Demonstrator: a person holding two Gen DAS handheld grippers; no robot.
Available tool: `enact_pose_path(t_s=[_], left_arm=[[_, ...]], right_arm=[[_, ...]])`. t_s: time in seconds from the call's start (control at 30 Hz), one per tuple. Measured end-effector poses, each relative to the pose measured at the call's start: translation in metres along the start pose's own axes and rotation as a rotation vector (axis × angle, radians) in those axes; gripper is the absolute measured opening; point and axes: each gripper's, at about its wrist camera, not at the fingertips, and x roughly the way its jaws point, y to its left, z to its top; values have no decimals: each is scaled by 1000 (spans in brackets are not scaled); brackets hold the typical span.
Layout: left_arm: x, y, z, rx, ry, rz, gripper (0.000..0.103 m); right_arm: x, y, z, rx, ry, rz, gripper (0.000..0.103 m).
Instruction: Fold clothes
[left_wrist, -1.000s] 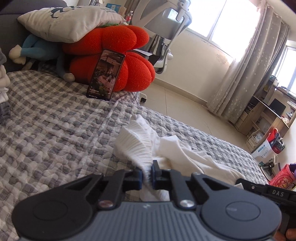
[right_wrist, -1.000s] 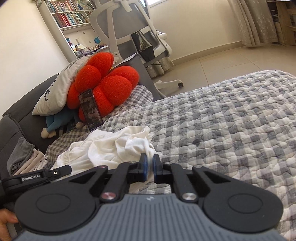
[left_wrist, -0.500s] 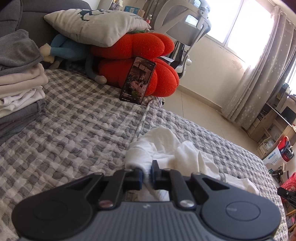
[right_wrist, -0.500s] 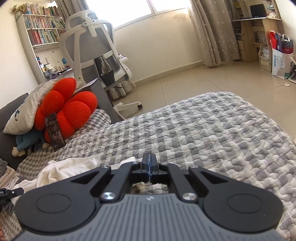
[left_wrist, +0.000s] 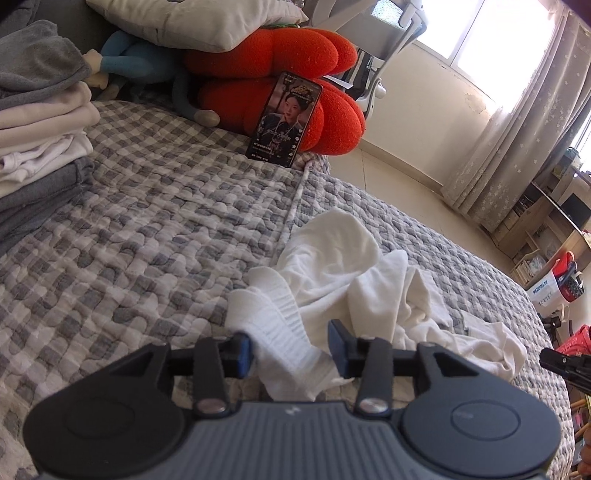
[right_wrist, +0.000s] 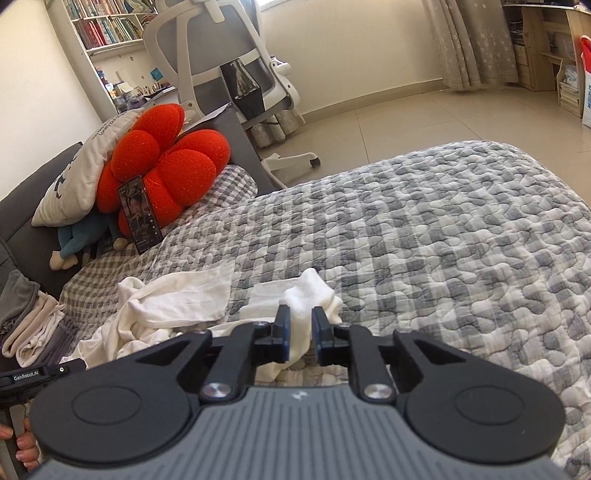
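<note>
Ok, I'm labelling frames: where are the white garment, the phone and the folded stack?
white garment (left_wrist: 332, 254): left wrist view, bunched middle.
phone (left_wrist: 286, 118): left wrist view, screen centre.
folded stack (left_wrist: 40, 122): left wrist view, side edges.

Each camera sits behind its own fingers, angled down, close over the checked quilt (left_wrist: 147, 236). The left wrist view faces the window; the right faces the bookshelf (right_wrist: 107, 26). Both share the red cushion (left_wrist: 295, 92), phone (right_wrist: 139, 214) and white garment (left_wrist: 351, 266).

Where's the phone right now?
The phone stands propped against the red cushion at the head of the bed, upper centre in the left wrist view, left of centre in the right wrist view.
</note>
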Motion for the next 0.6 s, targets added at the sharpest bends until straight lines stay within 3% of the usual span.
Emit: enact_pose_path(t_s=[0.07,0.33,0.6], left_arm=[[2,5,2,-17,6,-9,49],[11,20,9,-65,4,-23,50],[19,29,13,-72,1,-19,50]], right_arm=[[4,6,0,-19,-1,14,55],[41,38,9,-87,73,84,55],[88,64,15,-157,141,100,55]])
